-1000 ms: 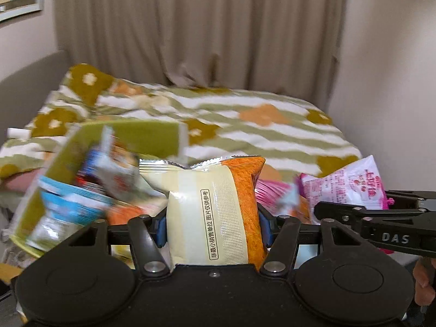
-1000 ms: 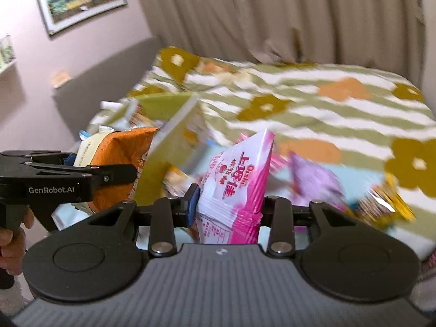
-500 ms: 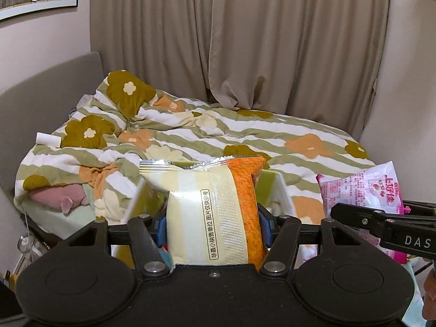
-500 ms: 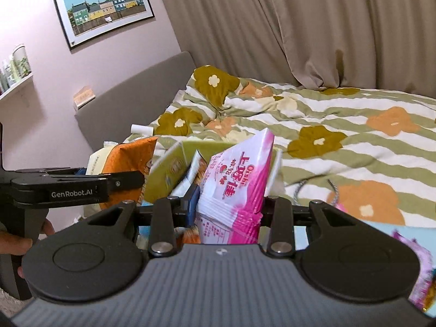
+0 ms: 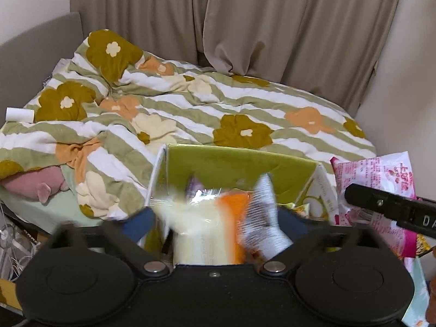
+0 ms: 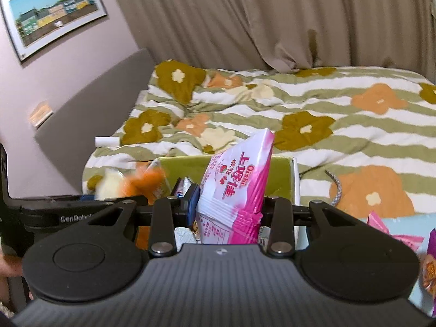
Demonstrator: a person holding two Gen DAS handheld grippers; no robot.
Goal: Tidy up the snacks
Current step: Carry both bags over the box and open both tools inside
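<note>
An orange-and-cream snack bag (image 5: 201, 226) is blurred between the widening jaws of my left gripper (image 5: 215, 218). The jaws are opening, and the blue pads (image 5: 139, 223) stand clear of the bag on both sides. It hangs over a green cardboard box (image 5: 239, 166) that holds several snack packets. My right gripper (image 6: 229, 204) is shut on a pink-and-white snack bag (image 6: 237, 174), held upright over the same box (image 6: 185, 166). In the right wrist view the orange bag (image 6: 136, 182) blurs at the box's left edge. In the left wrist view the pink bag (image 5: 381, 174) is at right.
The box rests at the near edge of a bed with a green-striped flowered quilt (image 5: 245, 109). A white roll (image 5: 19, 114) lies at far left by the grey headboard (image 6: 90, 114). More snack packets (image 6: 427, 269) lie at lower right. A braided cable (image 6: 336, 188) lies beside the box.
The left gripper's jaws have sprung apart and let go of the orange-and-cream bag, which now blurs downward. Both grippers have swung over the green box. The right still grips the pink bag.
</note>
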